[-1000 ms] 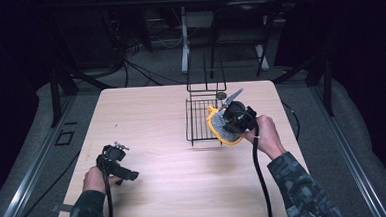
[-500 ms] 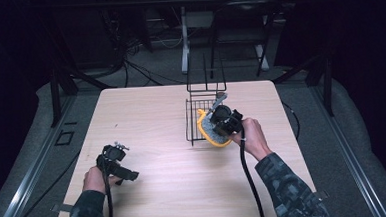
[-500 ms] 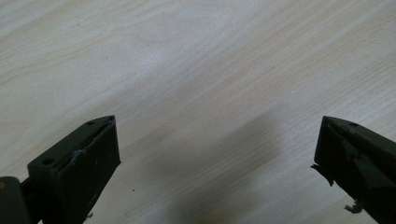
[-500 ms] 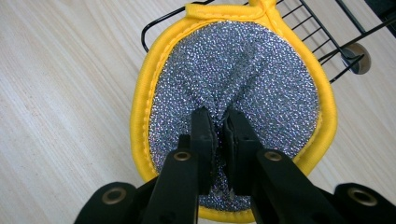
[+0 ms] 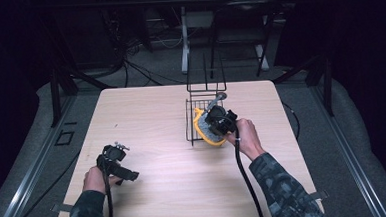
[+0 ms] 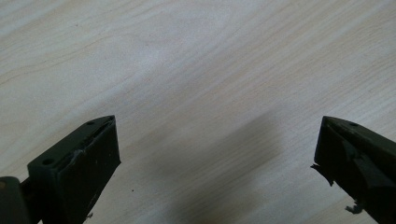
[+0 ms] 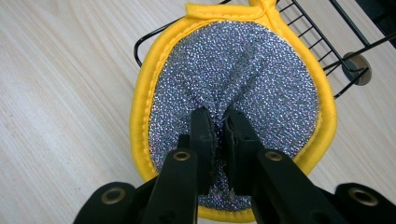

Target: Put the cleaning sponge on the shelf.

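A round scouring pad [image 7: 233, 79] with a silver glitter face and a yellow rim is pinched at its middle by my right gripper [image 7: 218, 122], whose jaws are shut on a fold of it. In the high view the pad [image 5: 202, 129] hangs at the right edge of a black wire rack [image 5: 195, 119], with the right gripper [image 5: 216, 123] over it. My left gripper [image 5: 114, 162] rests low over the near left of the wooden table [image 5: 146, 121]. Its jaws stand wide apart over bare wood, and the left gripper [image 6: 217, 144] holds nothing.
The wire rack has a tall upright back [image 5: 205, 78] at the table's far middle. A small round metal foot [image 7: 356, 68] of the rack sits beside the pad. Dark floor, cables and table legs lie beyond the far edge.
The right gripper has carried the pad leftward and slightly toward the near edge, over the rack. The left gripper has stayed put.
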### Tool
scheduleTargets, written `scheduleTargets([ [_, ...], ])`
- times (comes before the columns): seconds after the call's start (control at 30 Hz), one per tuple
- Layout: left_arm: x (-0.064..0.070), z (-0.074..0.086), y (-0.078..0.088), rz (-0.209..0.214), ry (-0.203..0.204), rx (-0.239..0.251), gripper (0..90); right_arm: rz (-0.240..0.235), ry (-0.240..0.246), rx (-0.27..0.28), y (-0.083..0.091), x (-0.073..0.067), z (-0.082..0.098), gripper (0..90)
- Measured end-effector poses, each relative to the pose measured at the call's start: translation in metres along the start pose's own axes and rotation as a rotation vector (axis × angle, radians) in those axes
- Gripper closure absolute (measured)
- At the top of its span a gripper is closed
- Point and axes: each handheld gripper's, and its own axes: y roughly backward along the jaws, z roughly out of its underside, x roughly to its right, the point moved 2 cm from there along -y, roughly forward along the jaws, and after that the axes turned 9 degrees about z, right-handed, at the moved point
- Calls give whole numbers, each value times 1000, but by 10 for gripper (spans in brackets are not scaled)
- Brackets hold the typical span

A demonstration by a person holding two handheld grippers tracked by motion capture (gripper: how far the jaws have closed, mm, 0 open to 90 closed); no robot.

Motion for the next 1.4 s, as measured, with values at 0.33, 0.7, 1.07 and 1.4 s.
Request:
scheduleTargets([
  [0.33,0,0,0,2,1,-3,1,21,-10,20,-11,-3,-4,826],
  [0.7,0,0,-1,2,-2,-6,1,35,-19,25,-18,-7,-8,822],
  [1.07,0,0,-1,5,-4,-7,1,49,-29,30,-26,-9,-10,816],
  [1.4,0,0,-1,4,-5,-10,1,14,-61,16,-33,-8,-7,751],
])
